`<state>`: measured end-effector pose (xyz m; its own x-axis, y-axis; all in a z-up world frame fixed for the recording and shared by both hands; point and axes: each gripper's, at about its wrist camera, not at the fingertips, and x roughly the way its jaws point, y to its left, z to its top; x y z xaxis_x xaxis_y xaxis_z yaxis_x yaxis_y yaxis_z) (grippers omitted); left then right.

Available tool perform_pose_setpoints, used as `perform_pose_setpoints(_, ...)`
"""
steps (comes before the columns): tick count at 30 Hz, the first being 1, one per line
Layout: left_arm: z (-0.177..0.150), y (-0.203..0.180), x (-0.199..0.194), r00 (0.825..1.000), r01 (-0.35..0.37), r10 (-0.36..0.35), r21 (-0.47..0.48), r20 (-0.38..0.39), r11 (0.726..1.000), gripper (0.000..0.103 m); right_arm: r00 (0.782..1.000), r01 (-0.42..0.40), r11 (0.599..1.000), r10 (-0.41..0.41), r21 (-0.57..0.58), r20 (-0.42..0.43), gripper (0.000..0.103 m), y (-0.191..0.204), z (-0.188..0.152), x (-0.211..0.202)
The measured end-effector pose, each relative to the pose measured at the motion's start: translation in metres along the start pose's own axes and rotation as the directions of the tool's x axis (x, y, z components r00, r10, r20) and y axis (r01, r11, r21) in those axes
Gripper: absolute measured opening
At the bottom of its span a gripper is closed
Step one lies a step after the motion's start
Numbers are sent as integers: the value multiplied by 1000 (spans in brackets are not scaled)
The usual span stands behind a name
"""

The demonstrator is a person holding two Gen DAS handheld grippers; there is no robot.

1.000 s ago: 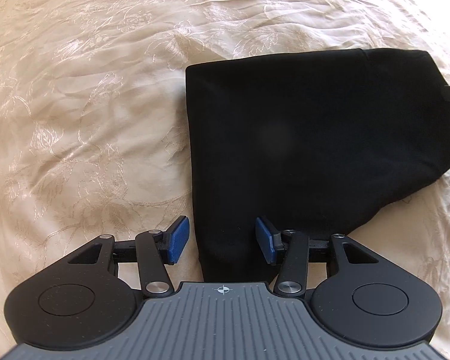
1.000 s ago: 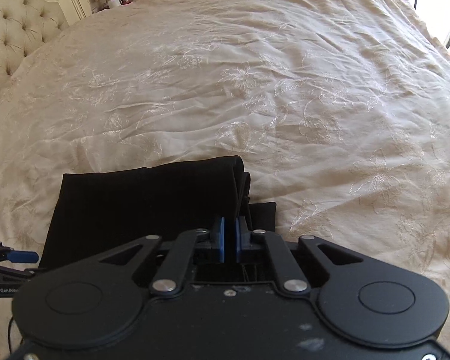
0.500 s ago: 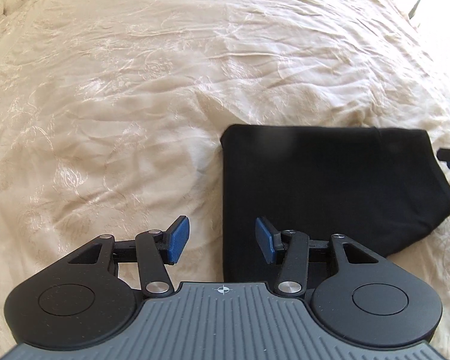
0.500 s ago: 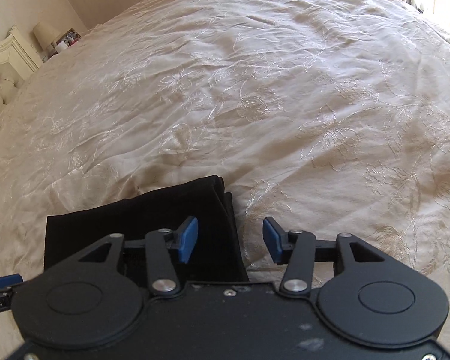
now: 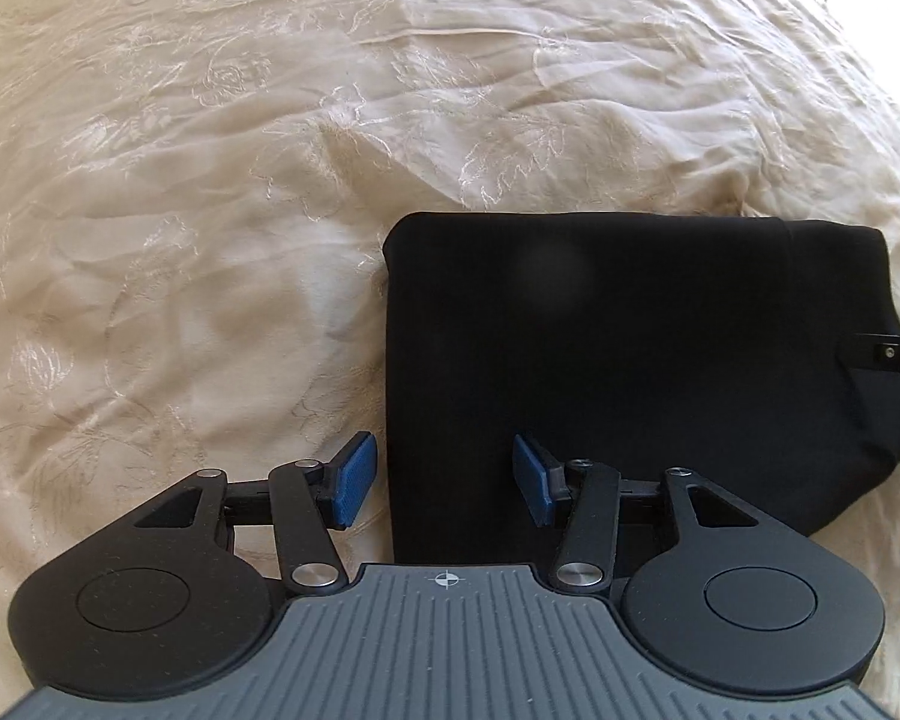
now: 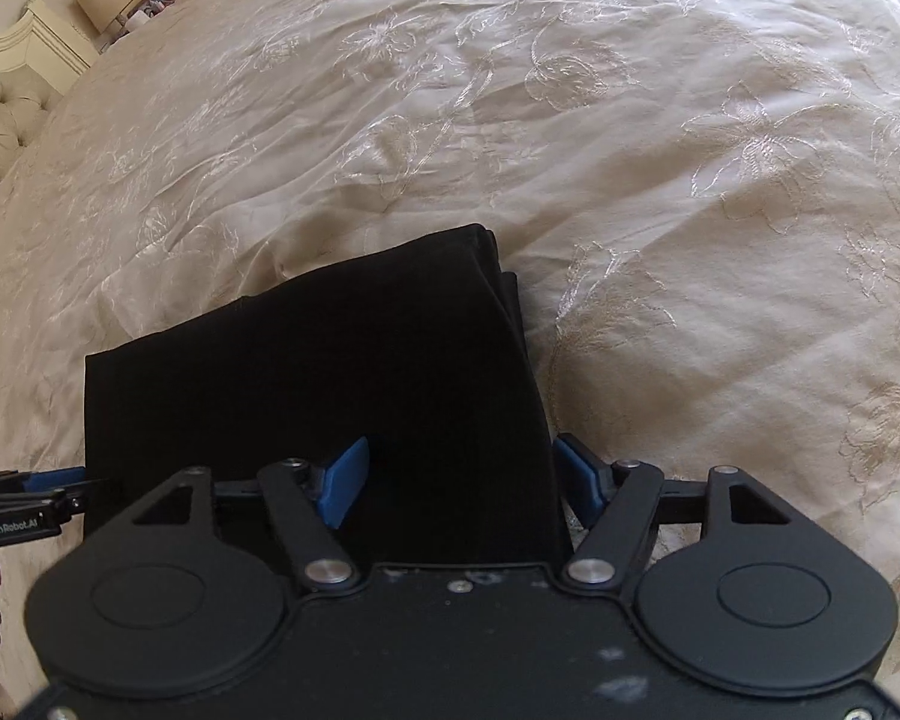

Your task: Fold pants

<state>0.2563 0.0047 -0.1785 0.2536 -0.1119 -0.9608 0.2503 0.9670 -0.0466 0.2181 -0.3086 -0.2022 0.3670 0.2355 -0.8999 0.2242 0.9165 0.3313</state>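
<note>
Left gripper hanging wide open, holding nothing, straddling the left edge of the pants. Right gripper likewise gaping empty over their right edge. Pants lying folded on the cream bedspread.

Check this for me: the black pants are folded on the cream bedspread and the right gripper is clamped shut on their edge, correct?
Not quite. The right wrist view shows the right gripper open, jaws apart astride the edge of the black pants. They do lie folded on the cream bedspread.
</note>
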Motion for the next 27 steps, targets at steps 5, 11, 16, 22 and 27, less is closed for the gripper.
perform_pose_setpoints(5,4,6,7,999,45,-45,-53,6,998,73,1000,-17,1000,17,-6,-17,86,4,3,12)
perform_pose_setpoints(11,10,6,18,992,120,-124,-145,-15,982,81,1000,-15,1000,15,-13,-15,95,11,4,21)
perform_pose_setpoints(16,5,3,5,996,89,-86,-155,29,984,28,1000,-6,1000,5,3,28,50,4,2,8)
perform_pose_setpoints(22,-2,-5,-25,995,43,-30,-134,94,990,15,996,-29,999,26,33,82,22,11,-3,-26)
perform_pose_setpoints(27,-13,-6,-49,992,-25,41,-124,122,992,14,995,-46,999,44,19,90,21,34,-11,-37)
